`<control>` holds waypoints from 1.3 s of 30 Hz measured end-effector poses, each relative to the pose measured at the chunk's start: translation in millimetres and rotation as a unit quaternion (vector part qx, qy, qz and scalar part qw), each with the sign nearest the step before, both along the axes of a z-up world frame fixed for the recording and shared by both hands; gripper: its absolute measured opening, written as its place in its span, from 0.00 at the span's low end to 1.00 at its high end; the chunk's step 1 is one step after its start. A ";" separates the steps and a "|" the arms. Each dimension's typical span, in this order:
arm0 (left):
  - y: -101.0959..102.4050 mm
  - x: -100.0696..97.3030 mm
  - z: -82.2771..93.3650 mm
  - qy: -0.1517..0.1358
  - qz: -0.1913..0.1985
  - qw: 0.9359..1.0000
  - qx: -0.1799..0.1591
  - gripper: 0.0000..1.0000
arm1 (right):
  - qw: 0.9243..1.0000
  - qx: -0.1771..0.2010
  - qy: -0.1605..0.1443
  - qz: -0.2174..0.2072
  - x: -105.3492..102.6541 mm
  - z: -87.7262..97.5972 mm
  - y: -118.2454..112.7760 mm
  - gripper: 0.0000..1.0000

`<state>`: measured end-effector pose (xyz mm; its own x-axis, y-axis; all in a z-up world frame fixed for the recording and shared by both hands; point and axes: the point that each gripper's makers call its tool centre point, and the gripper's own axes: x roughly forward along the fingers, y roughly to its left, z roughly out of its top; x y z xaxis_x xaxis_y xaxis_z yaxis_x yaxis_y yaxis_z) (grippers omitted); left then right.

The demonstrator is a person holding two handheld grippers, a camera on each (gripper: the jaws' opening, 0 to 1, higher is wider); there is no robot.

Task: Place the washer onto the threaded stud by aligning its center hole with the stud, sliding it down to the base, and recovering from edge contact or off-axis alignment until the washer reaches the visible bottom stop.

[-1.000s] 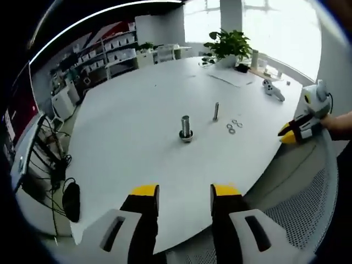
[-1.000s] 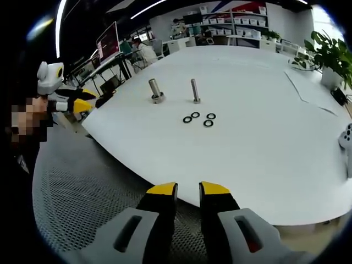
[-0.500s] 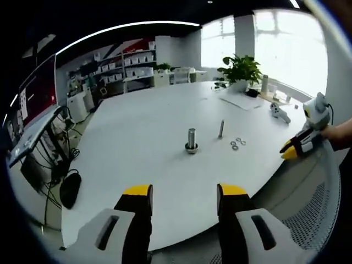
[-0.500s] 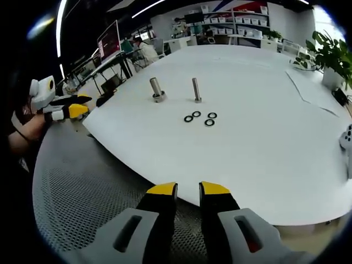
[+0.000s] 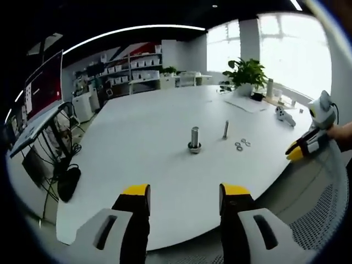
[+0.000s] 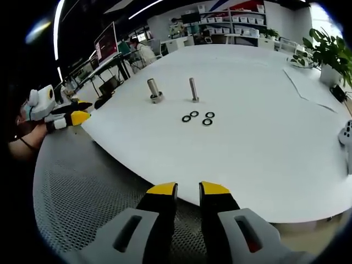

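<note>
2 upright studs, washers flat

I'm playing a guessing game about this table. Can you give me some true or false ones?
1. Three washers lie loose on the white table. True.
2. A washer is already in the right tongs. False: the tips are empty and sit over the table's edge.
3. A thin threaded stud stands upright near the washers. True.
4. The left tongs are squeezed tight together. False: a wide gap shows between them.
</note>
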<state>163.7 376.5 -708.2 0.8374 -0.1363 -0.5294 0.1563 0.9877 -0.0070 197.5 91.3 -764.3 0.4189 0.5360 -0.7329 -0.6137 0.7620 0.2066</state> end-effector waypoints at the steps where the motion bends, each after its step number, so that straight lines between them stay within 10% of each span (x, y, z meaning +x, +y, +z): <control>1: 0.3 -0.3 0.4 -0.002 0.000 1.000 0.005 0.48 | 1.000 0.000 0.000 0.000 0.0 0.0 0.0 0.19; 15: 1.1 -7.0 -19.4 0.052 -0.008 0.999 0.014 0.45 | 1.000 0.000 -0.001 -0.001 -0.1 0.4 1.0 0.19; 39: 4.2 -8.2 -20.1 0.055 0.006 0.998 0.007 0.36 | 1.000 0.004 -0.005 0.002 0.8 2.0 2.3 0.21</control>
<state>155.5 380.7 -728.3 0.7758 -0.1182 -0.6198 0.1435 0.9896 -0.0092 198.3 93.5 -762.3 0.4250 0.5431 -0.7242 -0.6182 0.7586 0.2061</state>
